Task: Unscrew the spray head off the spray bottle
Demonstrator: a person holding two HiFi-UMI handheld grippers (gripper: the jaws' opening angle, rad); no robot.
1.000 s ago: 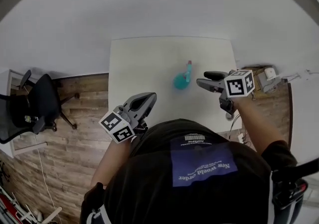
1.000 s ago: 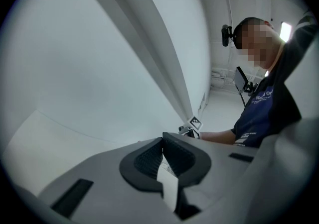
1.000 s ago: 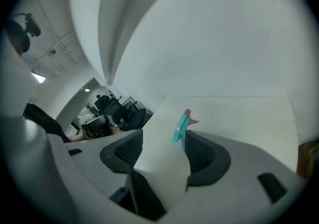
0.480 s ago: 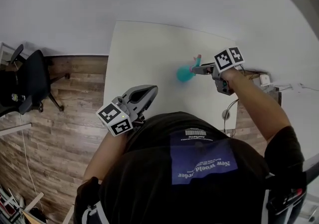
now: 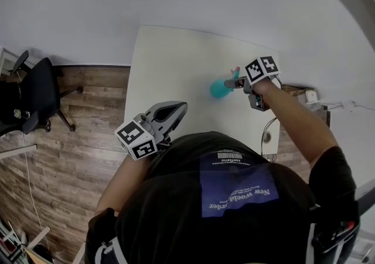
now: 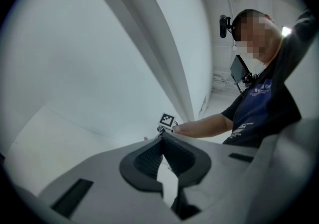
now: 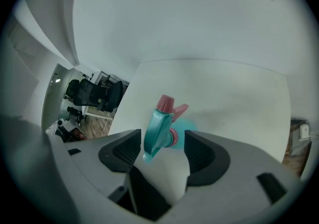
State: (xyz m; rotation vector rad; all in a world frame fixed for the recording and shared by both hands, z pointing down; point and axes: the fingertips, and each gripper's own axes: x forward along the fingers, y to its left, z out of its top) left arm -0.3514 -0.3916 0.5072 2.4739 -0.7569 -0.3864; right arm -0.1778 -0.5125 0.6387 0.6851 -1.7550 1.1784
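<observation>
Right gripper (image 5: 232, 84) is angled down over the spray bottle (image 5: 220, 88), which stands on the white table (image 5: 170, 57) toward its right side. Its jaws have just been opening and are now wide. The teal spray head (image 7: 155, 128) sits between the pads, touching neither. Left gripper (image 5: 174, 111) is fully closed and empty, by the table's near edge.

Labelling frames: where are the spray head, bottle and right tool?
spray head (image 7: 154, 131), right gripper view, teal body
bottle (image 5: 219, 88), head view, round belly
right tool (image 7: 163, 141), right gripper view, between its tips
</observation>
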